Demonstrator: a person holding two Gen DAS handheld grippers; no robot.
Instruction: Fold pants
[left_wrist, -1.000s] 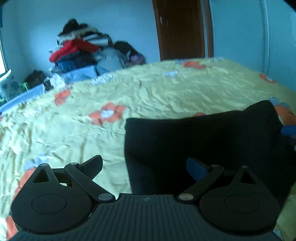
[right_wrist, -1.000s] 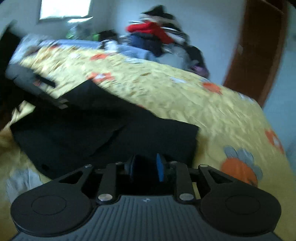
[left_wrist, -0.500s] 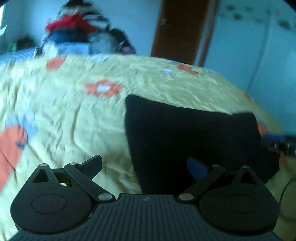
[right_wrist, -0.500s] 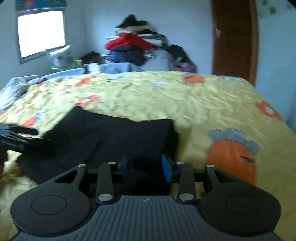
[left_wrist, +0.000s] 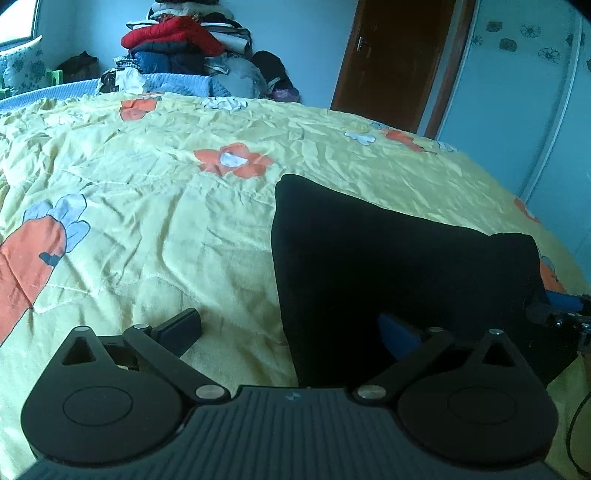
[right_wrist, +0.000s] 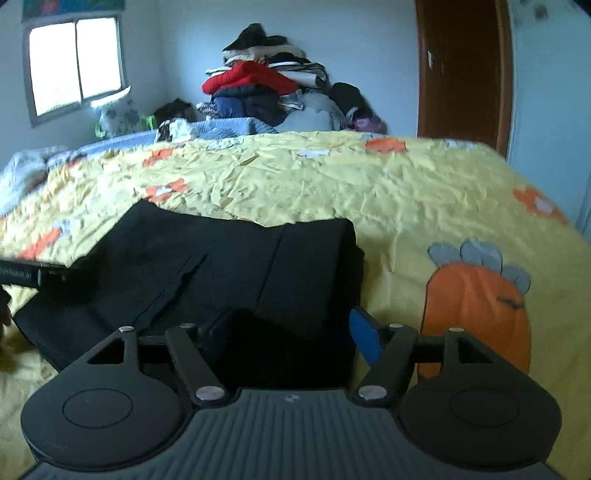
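Between both sets of wide-apart fingers sit the black pants (left_wrist: 388, 266), already folded on the yellow bedspread (left_wrist: 147, 206), so left gripper (left_wrist: 291, 328) and right gripper (right_wrist: 291, 325) probably just need one last tidy fold.

A bed carries everything here, covered by a wrinkled yellow bedspread (left_wrist: 177, 206) printed with orange flowers and a large orange carrot-like figure with grey-blue leaves. Directly on it lie the black pants (left_wrist: 388, 266) — folded into a compact dark slab, one edge running straight toward the far side, a seam visible across the top layer in the right wrist view (right_wrist: 236, 266). At the far edge a blue blanket (left_wrist: 173, 83) borders the spread — beyond it rises a heap of clothes (right_wrist: 266, 92)
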